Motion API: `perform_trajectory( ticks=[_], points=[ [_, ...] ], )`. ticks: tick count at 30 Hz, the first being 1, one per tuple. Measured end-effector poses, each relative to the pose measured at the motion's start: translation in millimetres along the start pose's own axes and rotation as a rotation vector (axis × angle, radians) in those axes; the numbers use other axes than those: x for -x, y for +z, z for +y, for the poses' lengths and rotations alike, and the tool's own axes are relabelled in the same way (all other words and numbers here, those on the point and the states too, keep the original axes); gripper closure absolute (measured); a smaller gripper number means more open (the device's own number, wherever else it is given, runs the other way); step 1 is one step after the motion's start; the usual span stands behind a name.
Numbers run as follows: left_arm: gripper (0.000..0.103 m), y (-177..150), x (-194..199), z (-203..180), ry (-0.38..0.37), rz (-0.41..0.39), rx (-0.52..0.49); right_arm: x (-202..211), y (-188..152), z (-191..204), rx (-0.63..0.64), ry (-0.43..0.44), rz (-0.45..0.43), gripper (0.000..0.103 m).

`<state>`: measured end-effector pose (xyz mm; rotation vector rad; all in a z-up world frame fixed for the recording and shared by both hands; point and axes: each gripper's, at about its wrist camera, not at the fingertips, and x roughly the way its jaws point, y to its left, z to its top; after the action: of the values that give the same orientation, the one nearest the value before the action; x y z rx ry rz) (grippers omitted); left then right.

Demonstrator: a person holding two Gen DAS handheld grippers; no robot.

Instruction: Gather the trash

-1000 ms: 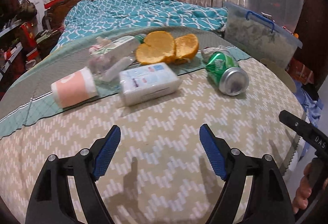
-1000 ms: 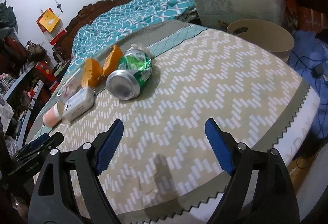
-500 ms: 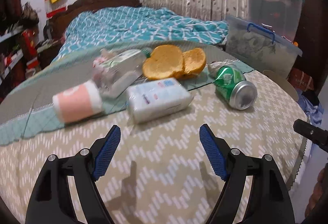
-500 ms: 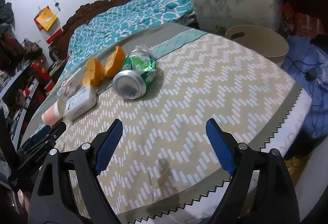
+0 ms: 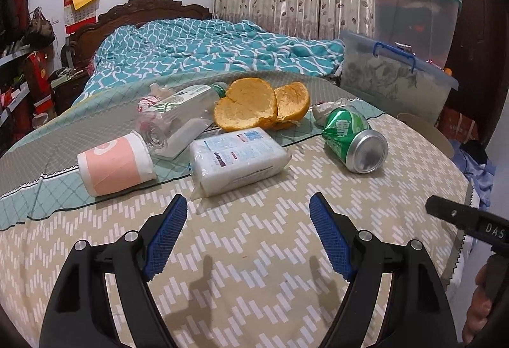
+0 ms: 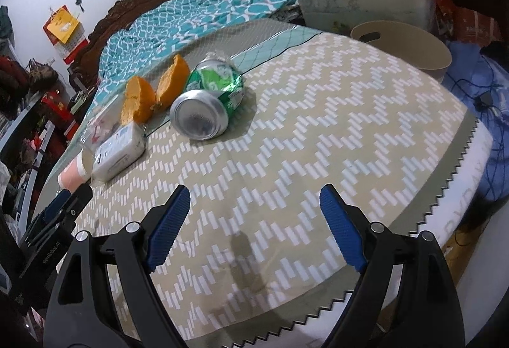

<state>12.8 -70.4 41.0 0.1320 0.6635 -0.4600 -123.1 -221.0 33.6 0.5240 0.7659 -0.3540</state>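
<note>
On the bed lie a crushed green can (image 5: 354, 139) (image 6: 210, 101), a white tissue pack (image 5: 237, 158) (image 6: 117, 152), a pink paper cup (image 5: 116, 165) on its side, a clear plastic bottle (image 5: 178, 114), two orange peel halves (image 5: 259, 103) (image 6: 152, 92) and a crumpled wrapper (image 5: 327, 107). My left gripper (image 5: 246, 228) is open and empty, just short of the tissue pack. My right gripper (image 6: 254, 222) is open and empty, well short of the can. A beige bin (image 6: 404, 42) stands beside the bed's right edge.
A teal quilt (image 5: 206, 49) covers the far half of the bed. Clear storage boxes (image 5: 394, 77) stack at the right. Shelves with clutter (image 5: 22, 61) line the left wall. The bed's zigzag edge (image 6: 445, 205) drops off at the right.
My left gripper has moved forward toward the tissue pack, which now lies just beyond its fingertips. My right gripper has moved a little closer to the can. Both stay open.
</note>
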Motion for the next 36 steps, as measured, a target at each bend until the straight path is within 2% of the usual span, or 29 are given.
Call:
perform_trajectory(
  ticks=[8, 36],
  points=[
    [0.026, -2, 5, -1, 0.019, -0.02, -0.012, -6, -2, 1, -0.001, 0.005, 0.014, 0.019],
    [0.023, -3, 4, -2, 0.01, -0.017, -0.022, -5, 0, -14, -0.04, -0.042, -0.012, 0.019]
  ],
)
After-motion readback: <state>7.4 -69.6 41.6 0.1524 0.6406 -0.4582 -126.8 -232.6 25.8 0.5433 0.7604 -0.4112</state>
